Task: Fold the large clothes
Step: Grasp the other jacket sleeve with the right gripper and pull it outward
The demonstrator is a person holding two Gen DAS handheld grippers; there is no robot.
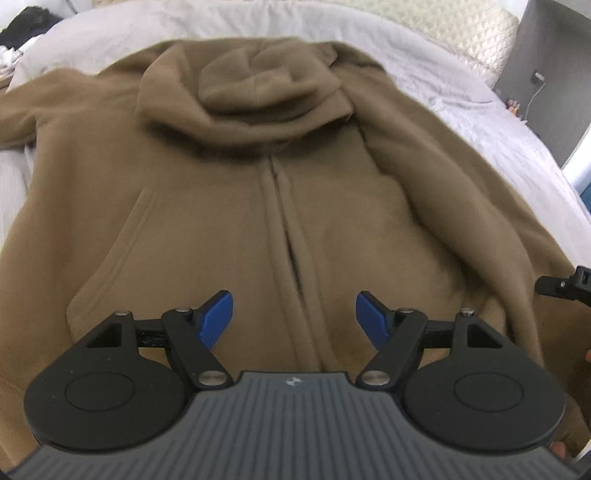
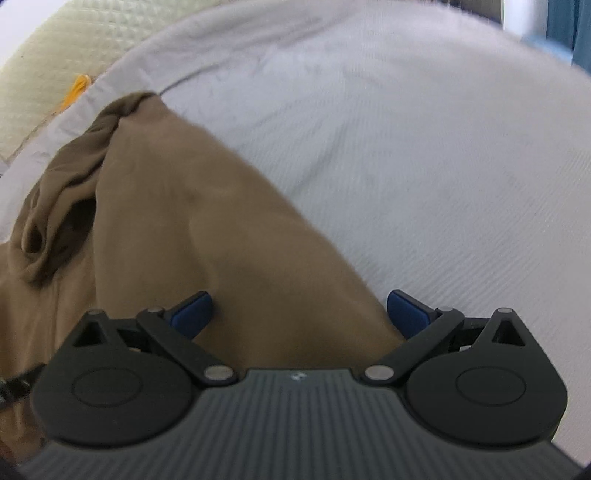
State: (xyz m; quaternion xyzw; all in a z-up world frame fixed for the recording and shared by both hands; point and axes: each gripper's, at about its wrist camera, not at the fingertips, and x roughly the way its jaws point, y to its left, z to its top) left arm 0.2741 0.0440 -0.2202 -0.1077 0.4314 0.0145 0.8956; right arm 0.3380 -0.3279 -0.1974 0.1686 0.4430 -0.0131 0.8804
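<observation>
We hold both tools spread wide, left tool (image 1: 294, 319) and right tool (image 2: 298, 314), over the brown fleece zip hoodie (image 1: 229, 206), its hood at twelve o'clock on the pale grey bed (image 2: 424, 155).

Your hoodie (image 1: 207, 206) flat on the bedsheet (image 2: 424, 155), hood (image 1: 255, 85) farthest from you, pillow (image 1: 447, 22) behind it, one sleeve (image 2: 207, 221) lying across the front.

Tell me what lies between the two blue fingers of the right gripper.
In the right wrist view, the brown hoodie's sleeve runs up between the open fingers of the right gripper; its right edge borders the pale bedsheet.
</observation>
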